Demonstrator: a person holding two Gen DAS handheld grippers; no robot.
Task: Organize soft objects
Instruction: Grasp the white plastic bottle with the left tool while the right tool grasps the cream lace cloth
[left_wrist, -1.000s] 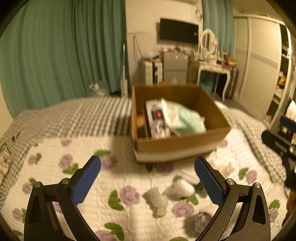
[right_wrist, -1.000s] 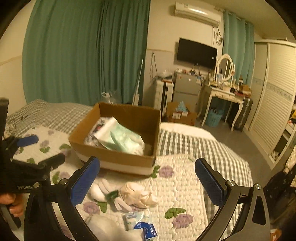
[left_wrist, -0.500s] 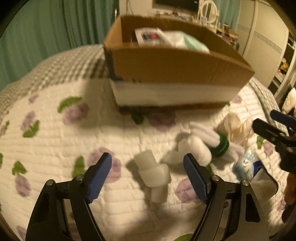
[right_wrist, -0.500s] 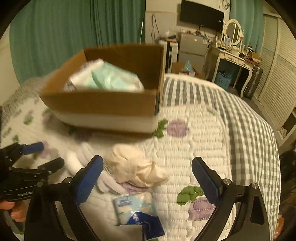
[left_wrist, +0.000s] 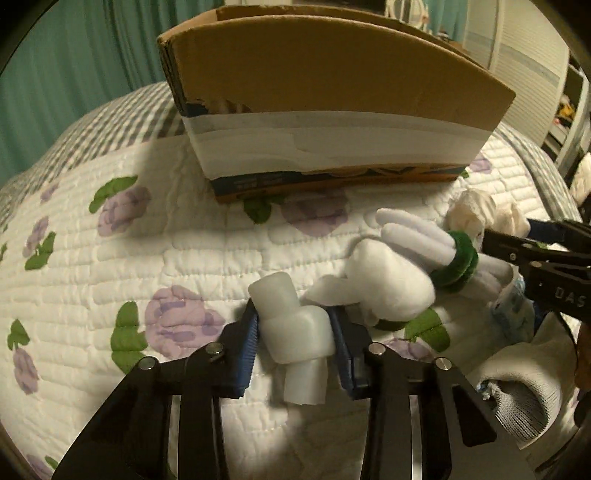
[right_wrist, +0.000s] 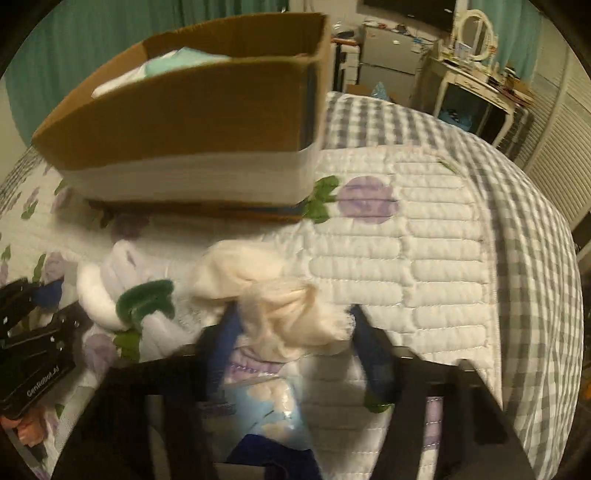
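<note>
The knotted white foam piece (left_wrist: 295, 332) lay on the floral quilt (left_wrist: 110, 258), in front of the cardboard box (left_wrist: 332, 74) and apart from it. The left gripper (left_wrist: 295, 332) was closed down on this piece, its blue pads (left_wrist: 251, 339) pressing both sides of the thick middle knot, with one stub end projecting forward and the other back toward the camera.

Just to the right of it lay a white plush item (left_wrist: 391, 284), touching or nearly touching the right pad. Behind that lay a bundle of white fuzzy stems with a green band (left_wrist: 454, 258); the same bundle was seen at the left of the right wrist view (right_wrist: 144, 299).

The cream cloth bundle (right_wrist: 280, 306) lay on the quilt (right_wrist: 424, 258) to the right of the banded stems. The right gripper (right_wrist: 291, 332) straddled it with its blue pads (right_wrist: 373, 354) partly closed, one on each side. That view was blurred, and whether the pads had firm contact could not be determined. A blue printed packet (right_wrist: 266, 410) lay beneath the gripper, nearer the camera.

The box (right_wrist: 192, 122) stood on the quilt beyond all these items, a pale band around its lower wall. A mint-green and white soft pack (right_wrist: 173, 62) showed above its rim. A grey-and-white sock (left_wrist: 524, 398) lay at the right edge of the left wrist view.
</note>
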